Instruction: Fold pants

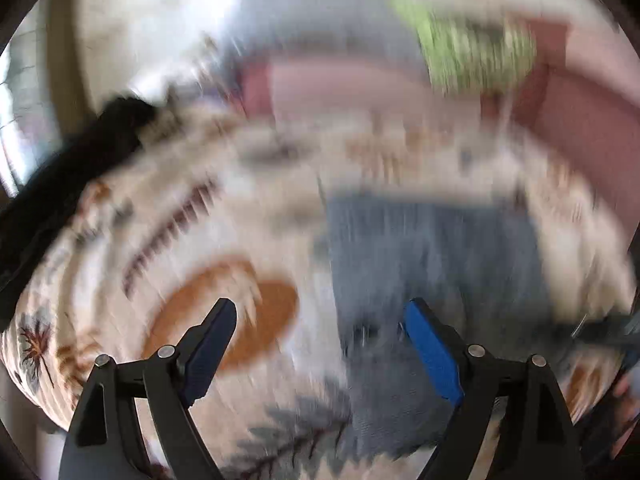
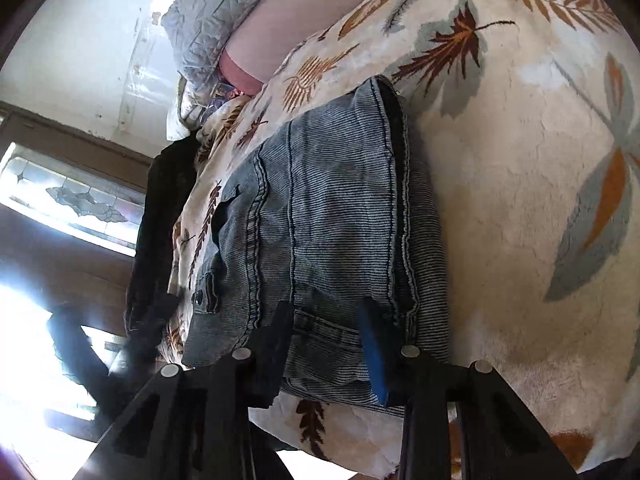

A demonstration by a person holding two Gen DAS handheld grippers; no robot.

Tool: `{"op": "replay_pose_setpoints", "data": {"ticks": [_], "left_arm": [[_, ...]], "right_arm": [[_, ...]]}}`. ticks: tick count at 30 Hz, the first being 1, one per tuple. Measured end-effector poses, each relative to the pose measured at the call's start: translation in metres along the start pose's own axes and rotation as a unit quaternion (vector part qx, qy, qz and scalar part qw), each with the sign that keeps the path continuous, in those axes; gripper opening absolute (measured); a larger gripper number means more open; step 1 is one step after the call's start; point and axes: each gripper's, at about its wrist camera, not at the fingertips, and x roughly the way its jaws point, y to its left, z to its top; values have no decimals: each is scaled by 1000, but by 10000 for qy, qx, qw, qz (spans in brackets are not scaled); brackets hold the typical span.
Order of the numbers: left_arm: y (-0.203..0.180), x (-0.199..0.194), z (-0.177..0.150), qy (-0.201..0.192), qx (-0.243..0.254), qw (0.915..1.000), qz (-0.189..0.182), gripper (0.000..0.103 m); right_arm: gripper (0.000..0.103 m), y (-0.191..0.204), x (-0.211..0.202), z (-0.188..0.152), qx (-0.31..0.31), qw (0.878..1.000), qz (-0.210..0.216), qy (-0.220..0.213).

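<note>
- The jeans [image 2: 320, 216] are lying folded into a thick stack on the blanket [image 2: 520, 168], a cream one with a leaf print covering a bed
- In the right wrist view the stack's near edge, with a pocket and stitched seams, is sitting between the fingers
- The right gripper [image 2: 326, 344] is hanging at that near edge with its jaws partly apart, denim showing between them; whether the pads are pressing on the cloth I cannot tell
- The left gripper [image 1: 320, 336] is standing spread wide above the blanket, nothing between its blue pads [image 1: 432, 356]
- The left wrist view is badly blurred; the jeans [image 1: 432, 264] are showing there as a grey-blue block ahead of the right-hand finger
- A dark garment [image 2: 160, 216] is lying at the blanket's edge beyond the jeans
- A grey pillow [image 2: 224, 4] and a pink sheet [image 2: 288, 20] are lying at the head of the bed
- A window [image 2: 76, 196] with patterned glass is letting in bright light at the left of the right wrist view
</note>
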Motion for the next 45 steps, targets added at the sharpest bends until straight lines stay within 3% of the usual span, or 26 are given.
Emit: {"op": "replay_pose_setpoints", "data": {"ticks": [2,4,7,8,9,11,14,15,17,18,20,23,25,26,28,30,33,34,35,36,39,42,45], "left_arm": [[-6,-2,-9,-436,189,9988,111,88],[-10,-4,-9,-463,290,9983,204,88],[-4,0,-9,-428,130,9990,37,88],[-2,2,-9,-418,78,9991,-10,88],[-2,2,-8,-417,76,9991,-25,88],[-4,1,-10,-461,151,9988,-5,88],[-3,0,-10,-482,139,9987,-37,88],[-2,1,-10,-486,131,9987,-56,88],[-1,2,-10,-486,97,9987,-88,88],[-1,1,-10,-485,79,9987,-150,88],[3,-3,-9,-510,-40,9984,-246,88],[23,-20,-5,-821,-596,9934,-537,87],[36,-28,-2,-1063,-934,9886,-521,87],[38,-25,-1,-1004,-949,9891,-503,87],[24,6,-5,-176,-497,9981,-330,88],[19,5,-7,-308,-477,9982,-175,88],[12,4,-5,-405,-180,9990,-31,88],[12,3,-5,-415,-222,9989,-43,88],[13,4,-4,-403,-230,9989,-58,88],[15,5,-4,-392,-237,9989,-103,88],[18,4,-5,-341,-357,9986,-198,88],[25,-6,-5,-456,-572,9969,-274,87],[46,-27,-2,-994,-1206,9868,-431,87]], "right_arm": [[37,1,-2,2,5,9999,-20,137],[39,10,-11,8,22,9994,-234,268],[42,55,-37,25,-771,9952,-580,-153],[54,68,-42,32,-928,9939,-545,-228],[74,85,-45,42,-1109,9919,-534,-326],[86,107,-44,60,-1439,9848,-761,-601],[86,113,-20,90,-1658,9739,-1315,-824],[86,102,-2,98,-1676,9681,-1692,-781],[87,69,48,100,-1618,9476,-2756,-11],[91,44,81,90,-1756,9380,-2908,691],[97,44,71,82,-1986,9366,-2883,136],[98,46,69,85,-1779,9392,-2930,220],[98,49,64,87,-1723,9402,-2924,286],[98,52,60,91,-1719,9406,-2920,236],[97,72,44,90,-1894,9359,-2969,-71],[97,95,24,90,-2126,9317,-2903,-496],[98,116,14,97,-2375,9132,-3148,-1031],[98,113,23,99,-2463,9035,-3366,-982],[98,99,46,101,-2599,8864,-3774,-654],[98,83,63,101,-2608,8806,-3940,-363],[99,61,52,109,-1887,9185,-3466,-265],[99,81,19,109,-1883,9216,-3328,-667],[99,108,-8,108,-1921,9355,-2835,-864]]}}
